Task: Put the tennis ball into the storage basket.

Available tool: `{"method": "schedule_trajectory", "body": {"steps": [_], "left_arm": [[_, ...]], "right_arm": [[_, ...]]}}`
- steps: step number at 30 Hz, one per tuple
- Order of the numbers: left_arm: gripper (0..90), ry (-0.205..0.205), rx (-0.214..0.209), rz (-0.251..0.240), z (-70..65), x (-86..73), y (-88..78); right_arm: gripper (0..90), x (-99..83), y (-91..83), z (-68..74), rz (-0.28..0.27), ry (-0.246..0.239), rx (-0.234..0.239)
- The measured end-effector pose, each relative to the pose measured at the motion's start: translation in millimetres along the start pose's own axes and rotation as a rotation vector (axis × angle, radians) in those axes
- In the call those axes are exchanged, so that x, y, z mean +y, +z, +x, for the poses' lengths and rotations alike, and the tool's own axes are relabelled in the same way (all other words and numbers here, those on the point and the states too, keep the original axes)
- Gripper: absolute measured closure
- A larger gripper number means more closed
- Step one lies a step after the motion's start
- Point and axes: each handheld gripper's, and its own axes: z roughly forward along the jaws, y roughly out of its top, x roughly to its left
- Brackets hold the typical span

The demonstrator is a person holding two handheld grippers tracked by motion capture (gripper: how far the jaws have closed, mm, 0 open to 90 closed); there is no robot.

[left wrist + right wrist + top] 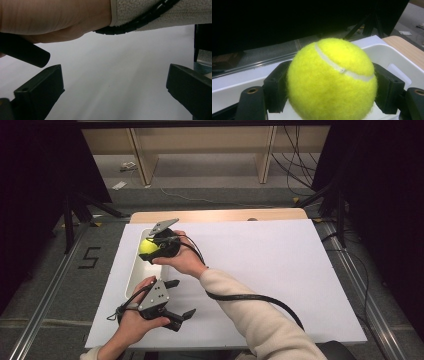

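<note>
Over the left part of the desk [280, 270], above a white tray [134, 270]: the right hand-held gripper [150, 251], clamped on a yellow tennis ball [147, 246], jaws pressed against both sides of the ball in the right gripper view, white seam curving across the top. Nearer the front edge, just beside the tray: the left hand-held gripper [181, 301], jaws spread wide and holding nothing, pointing toward the right over bare white surface. Across the desk, a white sheet covering nearly all of it, with a strip of pale wood [220, 215] at the far edge. Beyond, grey floor, a light wooden frame [145, 155], loose cables [295, 165]. At both sides, dark curtains [40, 170].
</note>
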Motion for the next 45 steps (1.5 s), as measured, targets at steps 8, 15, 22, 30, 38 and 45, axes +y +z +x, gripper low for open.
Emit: {"method": "schedule_trajectory", "body": {"steps": [8,15,22,30,38,45], "left_arm": [[0.6,0.000,-0.002,0.001,-0.2,0.0,0.2],[0.6,0.001,-0.003,0.002,-0.4,-0.1,0.3],[0.6,0.001,-0.002,0.003,-0.5,0.0,0.4],[0.6,0.003,-0.005,0.005,-0.9,-0.1,0.7],[0.6,0.004,-0.007,0.006,-1.0,0.0,0.8],[0.6,0.003,-0.008,0.005,-1.0,0.1,0.6]], "right_arm": [[26.6,-3.6,4.6,0.3,0.024,-0.008,-0.003],[26.5,-5.7,9.0,1.1,0.041,-0.007,0.002],[26.5,-6.9,12.4,1.0,0.046,-0.005,0.001],[26.2,-8.0,14.8,2.3,0.060,0.004,0.007],[26.1,-9.9,16.6,0.6,0.059,0.006,0.001],[25.9,-12.2,18.5,1.3,0.073,0.010,0.003]]}}
